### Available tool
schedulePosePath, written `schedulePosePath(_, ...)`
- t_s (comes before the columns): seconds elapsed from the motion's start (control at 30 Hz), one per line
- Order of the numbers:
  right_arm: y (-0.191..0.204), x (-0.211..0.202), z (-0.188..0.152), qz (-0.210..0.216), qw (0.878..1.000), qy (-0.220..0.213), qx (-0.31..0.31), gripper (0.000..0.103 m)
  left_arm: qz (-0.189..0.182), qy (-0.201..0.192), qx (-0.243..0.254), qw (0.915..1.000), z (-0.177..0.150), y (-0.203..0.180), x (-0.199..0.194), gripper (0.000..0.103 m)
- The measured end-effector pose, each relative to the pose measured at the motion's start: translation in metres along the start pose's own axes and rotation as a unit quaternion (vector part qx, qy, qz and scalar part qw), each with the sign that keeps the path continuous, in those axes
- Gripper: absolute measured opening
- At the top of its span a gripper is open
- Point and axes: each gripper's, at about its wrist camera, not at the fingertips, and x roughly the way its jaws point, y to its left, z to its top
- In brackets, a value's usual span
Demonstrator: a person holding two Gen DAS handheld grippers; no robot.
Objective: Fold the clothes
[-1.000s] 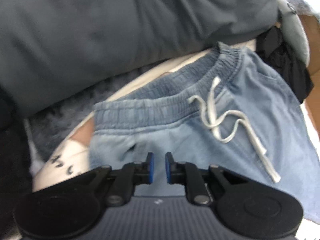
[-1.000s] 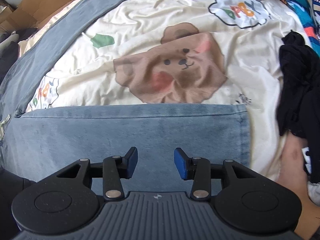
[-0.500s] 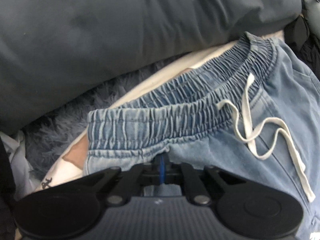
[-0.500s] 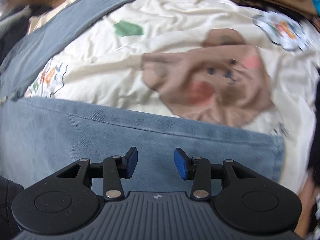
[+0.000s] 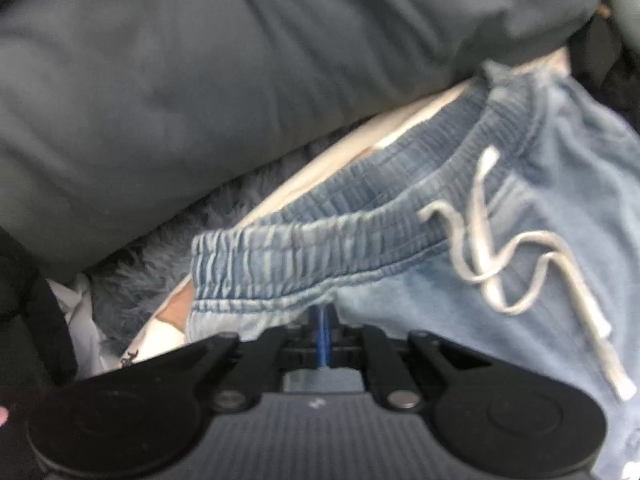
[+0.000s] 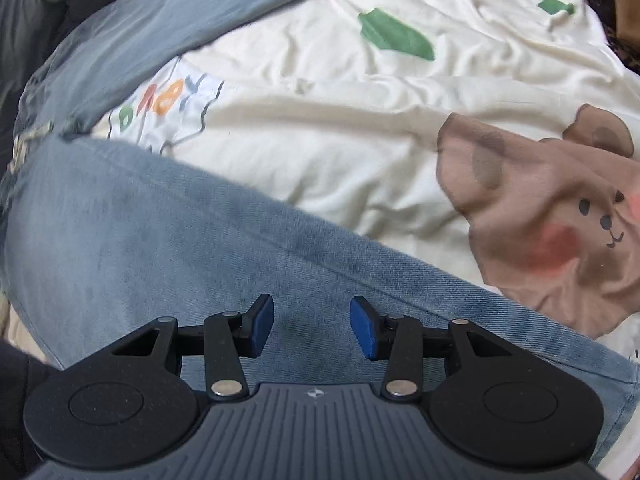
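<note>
Light blue denim trousers lie on a bed. Their elastic waistband [image 5: 320,256] and white drawstring [image 5: 500,264] fill the left wrist view. My left gripper [image 5: 323,328] pinches the denim just under the waistband, near its left end. The blue pads are nearly together, easing open a touch, with cloth still between them. In the right wrist view a flat trouser leg [image 6: 160,248] runs across the frame. My right gripper [image 6: 312,326] hovers close over that leg, open, with nothing between its fingers.
A big grey cushion [image 5: 200,80] lies behind the waistband, with fuzzy blue fabric [image 5: 160,256] under it. The cream bedsheet [image 6: 340,152] has a brown bear print [image 6: 560,220] at the right. A grey-blue cloth strip [image 6: 180,12] crosses the back. Dark clothing [image 5: 600,60] sits far right.
My left gripper went from open to pinched on the denim below the waistband. My right gripper slid left along the leg and lower; the bear print shifted to the right of its view.
</note>
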Motion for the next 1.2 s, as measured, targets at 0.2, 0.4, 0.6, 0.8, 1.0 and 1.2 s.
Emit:
schedulePosePath(0.2, 0.002, -0.012, 0.014, 0.009, 1.000, -0.024, -0.007, 0.050, -0.064, -0.012, -0.004, 0.9979, 0.017, -0.028, -0.010, 0.010)
schedulePosePath(0.4, -0.002, -0.018, 0.033, -0.005, 0.999, -0.041, -0.017, 0.050, -0.097, -0.008, -0.044, 0.9943, 0.037, -0.065, 0.004, 0.010)
schedulePosePath(0.6, 0.000, -0.022, 0.062, -0.013, 0.996, -0.080, -0.030, 0.050, -0.114, -0.041, -0.027, 0.9923, 0.060, -0.103, 0.009, 0.010)
schedulePosePath(0.8, 0.007, -0.022, 0.093, -0.014, 0.993, -0.111, -0.036, 0.050, -0.126, -0.060, -0.029, 0.9898, 0.088, -0.126, 0.023, 0.010)
schedulePosePath(1.0, 0.024, -0.013, 0.120, 0.010, 0.993, -0.116, -0.029, 0.050, -0.122, -0.033, -0.093, 0.9876, 0.105, -0.132, 0.058, 0.009)
schedulePosePath(1.2, 0.054, -0.007, 0.167, 0.026, 0.987, -0.145, -0.069, 0.050, -0.117, -0.039, -0.136, 0.9830, 0.107, -0.124, 0.082, 0.003)
